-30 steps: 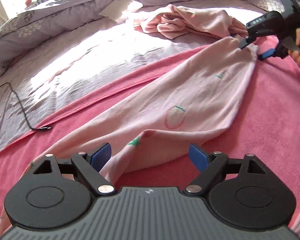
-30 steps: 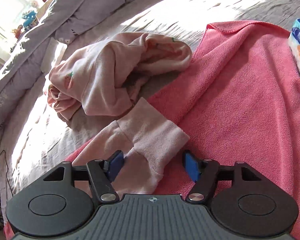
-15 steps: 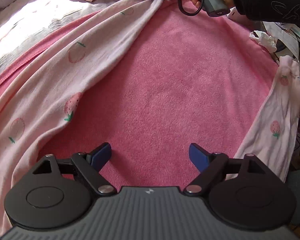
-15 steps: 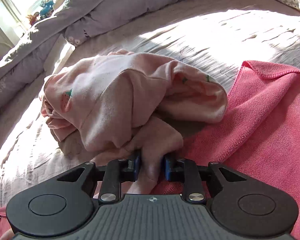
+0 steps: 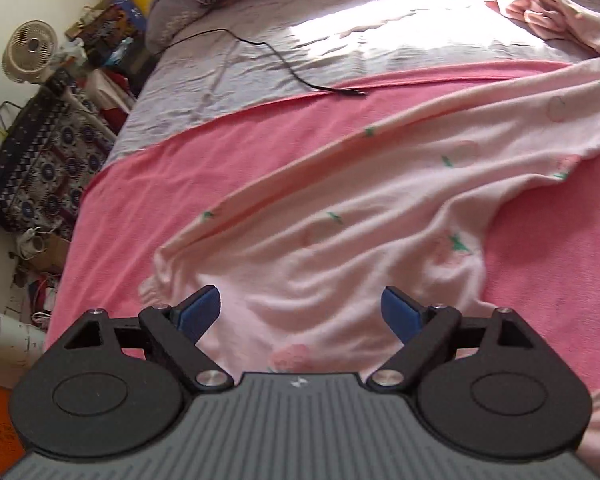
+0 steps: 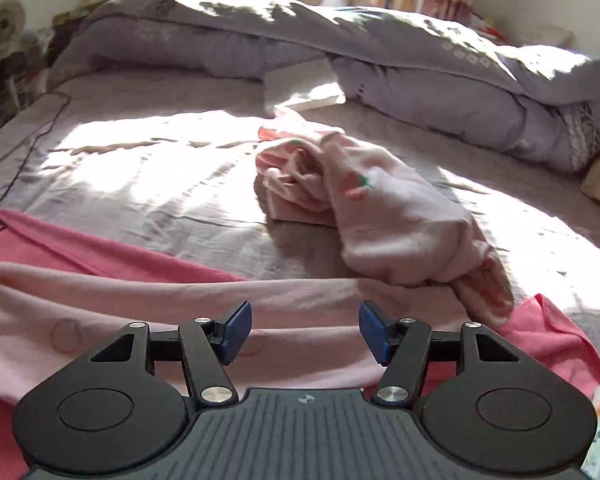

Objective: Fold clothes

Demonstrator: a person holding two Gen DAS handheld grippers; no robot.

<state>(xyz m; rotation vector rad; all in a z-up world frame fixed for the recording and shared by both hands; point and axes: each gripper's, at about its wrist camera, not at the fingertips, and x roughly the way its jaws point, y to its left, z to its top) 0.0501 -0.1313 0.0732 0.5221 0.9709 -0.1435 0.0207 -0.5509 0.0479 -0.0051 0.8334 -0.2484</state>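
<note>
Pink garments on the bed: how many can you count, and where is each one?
2: one garment spread across the pink towel; another garment bunched on the grey sheet. More may be hidden.

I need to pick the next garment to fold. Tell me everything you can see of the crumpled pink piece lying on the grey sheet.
The crumpled pink garment is soft, pale pink knit with a strawberry print. It lies bunched and unfolded in sunlight on the grey sheet, just beyond the pink towel, which one end reaches. Neither gripper touches it.
</note>
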